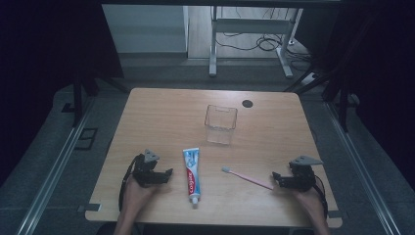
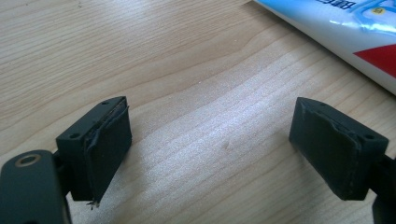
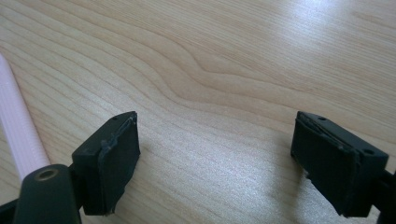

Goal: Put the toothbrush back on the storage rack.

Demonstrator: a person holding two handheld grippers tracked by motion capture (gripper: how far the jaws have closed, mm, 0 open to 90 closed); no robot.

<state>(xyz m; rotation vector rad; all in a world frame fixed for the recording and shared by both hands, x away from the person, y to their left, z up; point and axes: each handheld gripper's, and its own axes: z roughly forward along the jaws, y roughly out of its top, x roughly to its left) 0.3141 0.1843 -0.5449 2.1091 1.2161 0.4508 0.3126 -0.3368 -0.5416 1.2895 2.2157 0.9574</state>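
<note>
A light wooden table with rounded corners and a round black cable hole stands on grey carpet, with metal rails along both sides. Beyond it a white desk frame stands on pale floor amid loose black cables, beside a white wall panel. The room is dim, its edges falling into darkness.

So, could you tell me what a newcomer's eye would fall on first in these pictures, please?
Probably the toothpaste tube lying at the table's near middle, bright against the wood. Right of it lies a pink toothbrush, and beyond both stands a clear plastic box. Open tongs rest at either side: left, right.
</note>
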